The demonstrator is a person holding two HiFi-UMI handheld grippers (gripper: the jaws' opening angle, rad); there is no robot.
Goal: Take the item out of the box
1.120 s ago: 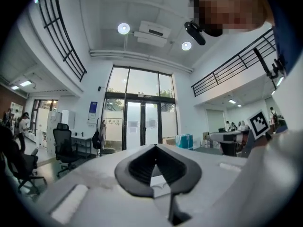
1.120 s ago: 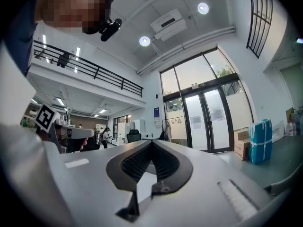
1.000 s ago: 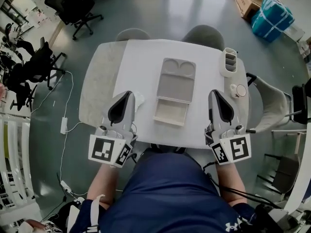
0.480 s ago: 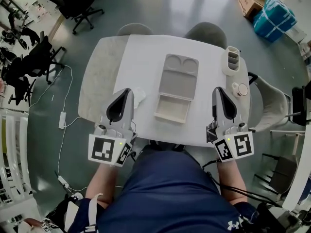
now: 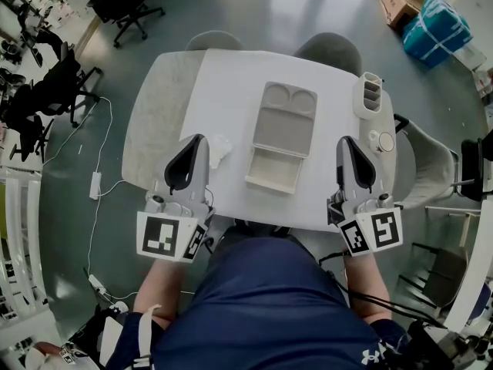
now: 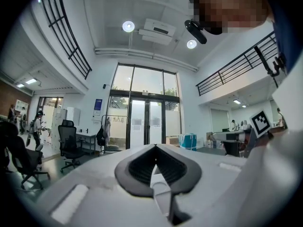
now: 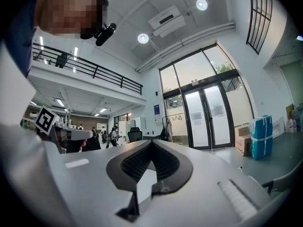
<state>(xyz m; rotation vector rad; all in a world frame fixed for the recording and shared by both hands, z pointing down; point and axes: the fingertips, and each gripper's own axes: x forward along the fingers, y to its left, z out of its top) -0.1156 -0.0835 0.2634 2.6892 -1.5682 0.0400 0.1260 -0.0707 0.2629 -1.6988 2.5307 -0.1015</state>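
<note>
head view, looking steeply down on a white table (image 5: 231, 91). the box (image 5: 281, 141) lies open at the table's centre, a pale tray-like shell in two parts: the far part carries two round recesses, the near part is a single shallow compartment; what it contains cannot be made out. a crumpled white item (image 5: 219, 149) lies on the table outside the box, to its left, just beside the tip of the left gripper (image 5: 197, 139). the right gripper (image 5: 344, 142) is on the opposite side of the box, well apart from it. both grippers sit over the table's near edge, pointing level and away from the person, marker cubes nearest the body. in each gripper view the jaws are closed together with nothing between them. a ribbed white holder (image 5: 367, 97) and a small round object (image 5: 380, 142) stand near the table's right edge.
</note>
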